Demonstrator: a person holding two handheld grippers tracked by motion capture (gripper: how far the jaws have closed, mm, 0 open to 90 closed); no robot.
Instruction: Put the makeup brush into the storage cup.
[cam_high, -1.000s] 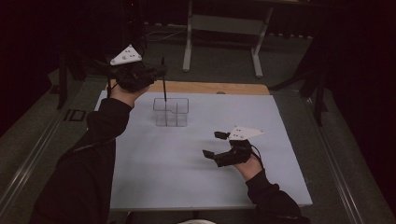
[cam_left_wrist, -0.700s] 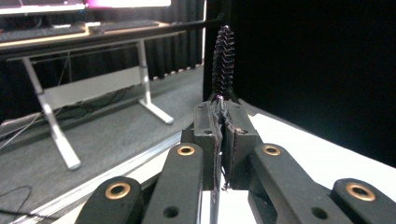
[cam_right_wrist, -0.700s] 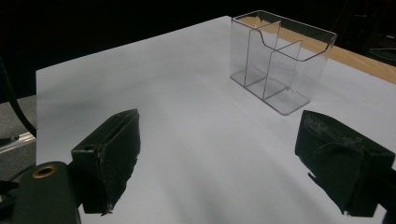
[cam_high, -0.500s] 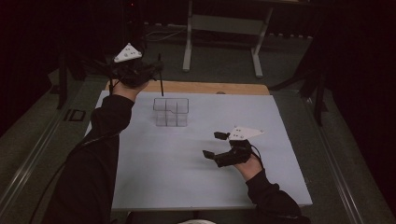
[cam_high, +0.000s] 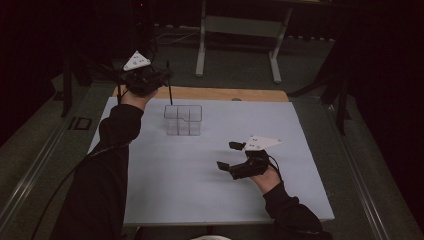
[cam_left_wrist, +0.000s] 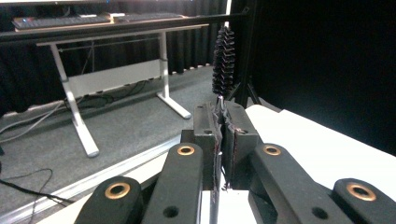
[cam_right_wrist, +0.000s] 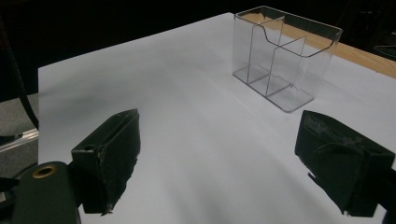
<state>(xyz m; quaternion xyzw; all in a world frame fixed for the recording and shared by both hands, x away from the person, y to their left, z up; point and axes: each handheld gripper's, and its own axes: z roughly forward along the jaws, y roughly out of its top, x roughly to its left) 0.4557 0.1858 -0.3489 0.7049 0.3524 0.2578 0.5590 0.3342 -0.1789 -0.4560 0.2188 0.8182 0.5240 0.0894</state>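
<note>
1. Since the earlier high-view pictures, our left gripper (cam_high: 162, 76) has shifted a little nearer the far left edge of the table (cam_high: 210, 200) and slightly lower; the brush it carries now hangs just behind the clear organizer rather than over it. Our right gripper (cam_high: 231, 156) sits where it was.
2. Left tongs: together, clamped on the thin wire stem of a black bottle brush (cam_left_wrist: 224, 60). In the left gripper view the bristle head stands up beyond the pads (cam_left_wrist: 205, 135), upright against the dark curtain.
3. In the high view the brush (cam_high: 169, 85) shows as a thin dark rod pointing down from the left gripper, its lower end near the back rim of the organizer; we cannot tell whether it touches.
4. Clear organizer (cam_high: 183, 120): upright on the white table, toward the far left, with inner dividers. In the right gripper view (cam_right_wrist: 285, 60) its compartments look empty.
5. Right tongs (cam_right_wrist: 229, 172): apart, nothing between them, low over bare table and well apart from the organizer.
6. A wooden strip (cam_high: 225, 94) runs along the far table edge.
</note>
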